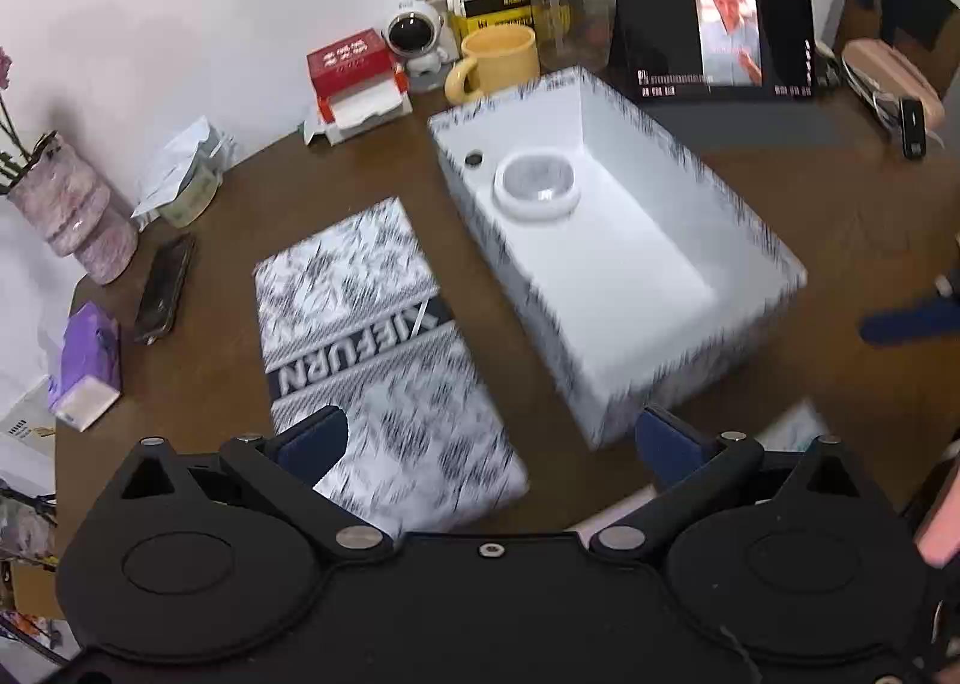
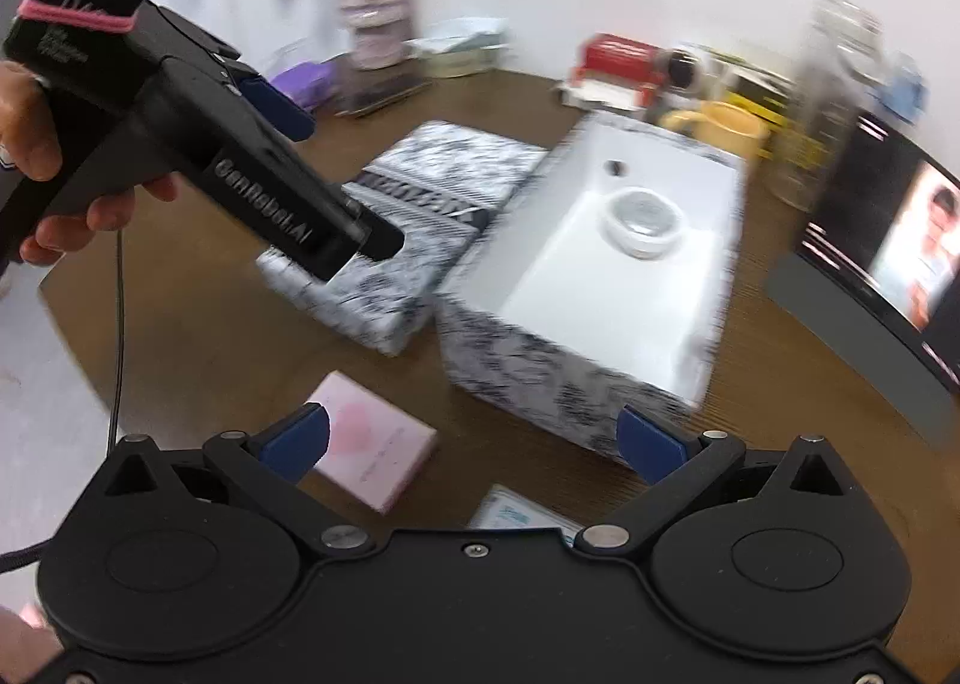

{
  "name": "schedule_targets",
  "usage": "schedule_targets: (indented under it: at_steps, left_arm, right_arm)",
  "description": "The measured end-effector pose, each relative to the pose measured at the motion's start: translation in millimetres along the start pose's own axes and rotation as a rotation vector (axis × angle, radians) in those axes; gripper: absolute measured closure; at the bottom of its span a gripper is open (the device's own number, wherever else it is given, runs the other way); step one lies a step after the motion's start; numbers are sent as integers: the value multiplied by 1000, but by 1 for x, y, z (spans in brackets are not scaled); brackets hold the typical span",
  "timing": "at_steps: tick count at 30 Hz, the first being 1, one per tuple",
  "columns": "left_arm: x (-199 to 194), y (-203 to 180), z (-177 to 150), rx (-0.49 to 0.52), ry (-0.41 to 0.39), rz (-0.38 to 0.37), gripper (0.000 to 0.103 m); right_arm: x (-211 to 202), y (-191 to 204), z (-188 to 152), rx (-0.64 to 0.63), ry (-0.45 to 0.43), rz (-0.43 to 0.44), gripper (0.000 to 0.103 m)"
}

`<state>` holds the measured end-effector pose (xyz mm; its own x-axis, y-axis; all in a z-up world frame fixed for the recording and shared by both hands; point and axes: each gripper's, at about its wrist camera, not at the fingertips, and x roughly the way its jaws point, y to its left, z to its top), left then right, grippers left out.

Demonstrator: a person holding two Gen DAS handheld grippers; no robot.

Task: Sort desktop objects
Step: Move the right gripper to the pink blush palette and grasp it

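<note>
Brown desk held open box beside its lid | left gripper spread wide, empty | right gripper spread wide, empty, above pink card

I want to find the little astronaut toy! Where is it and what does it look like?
Look at the back of the brown table, near the white wall. Between the red and white box and the yellow mug stands the astronaut toy. It is the only white figure, with a round black visor.
</note>
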<state>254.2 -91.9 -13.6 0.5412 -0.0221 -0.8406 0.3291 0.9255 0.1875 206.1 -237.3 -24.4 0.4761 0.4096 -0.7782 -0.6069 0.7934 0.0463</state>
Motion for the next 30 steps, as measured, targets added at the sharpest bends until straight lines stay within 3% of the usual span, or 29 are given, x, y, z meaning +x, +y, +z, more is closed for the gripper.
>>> schedule_targets:
  at_steps: [9,19,26,30]
  left_arm:
    - [-10,20,-64,3,28,16,0]
    - [-2,30,-110,21,38,-39,0]
    - [4,25,-133,74,5,-89,0]
    - [3,22,-140,68,-45,-116,0]
  right_arm:
    - [39,44,-2,-307,43,140,0]
    - [106,70,1,-598,189,284,0]
    - [135,76,-1,-754,271,340,0]
    - [145,77,-3,-807,303,370,6]
